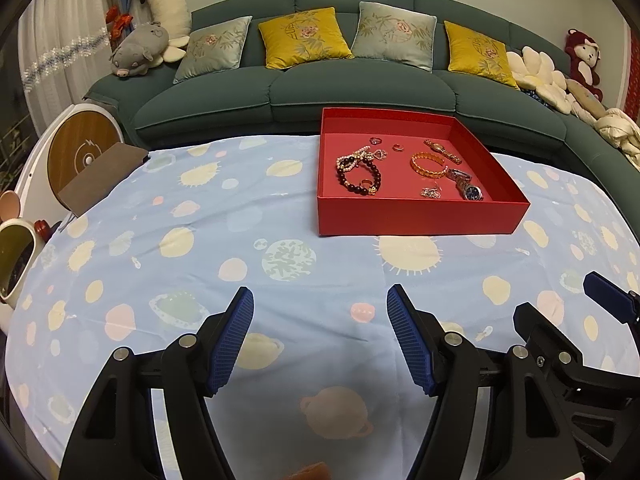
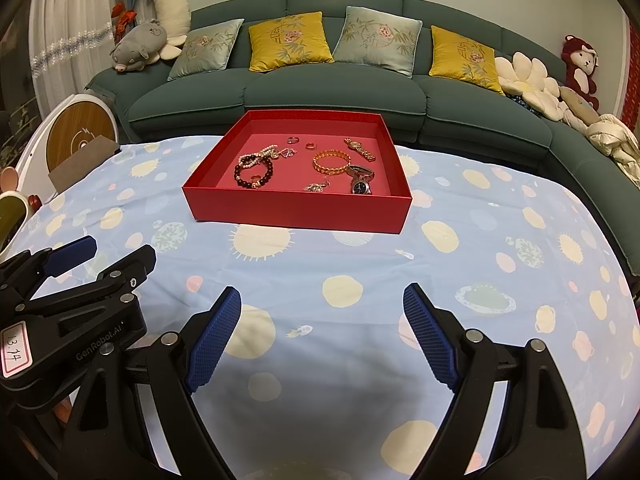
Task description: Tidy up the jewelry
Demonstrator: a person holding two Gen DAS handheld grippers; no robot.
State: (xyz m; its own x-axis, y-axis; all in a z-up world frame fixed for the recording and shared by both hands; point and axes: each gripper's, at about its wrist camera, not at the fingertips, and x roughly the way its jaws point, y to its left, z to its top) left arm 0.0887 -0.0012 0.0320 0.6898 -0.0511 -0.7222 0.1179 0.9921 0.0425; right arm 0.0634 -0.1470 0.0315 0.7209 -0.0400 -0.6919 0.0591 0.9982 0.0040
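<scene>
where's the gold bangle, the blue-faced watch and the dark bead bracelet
gold bangle (image 2: 331, 162), right wrist view, on its near band
blue-faced watch (image 2: 361, 187), right wrist view, on its dial
dark bead bracelet (image 2: 240, 178), right wrist view, on its left beads

- The right gripper (image 1: 608, 300), seen to the right of the left gripper's fingers, is cut off by the frame edge; whether its jaws stand apart cannot be told there.
- A brownish object (image 1: 308, 472) below the left fingers is blurred and cut by the bottom edge.
- The small silver cluster (image 2: 316, 187) in the red tray (image 2: 296, 210) ahead is too small to identify.
</scene>
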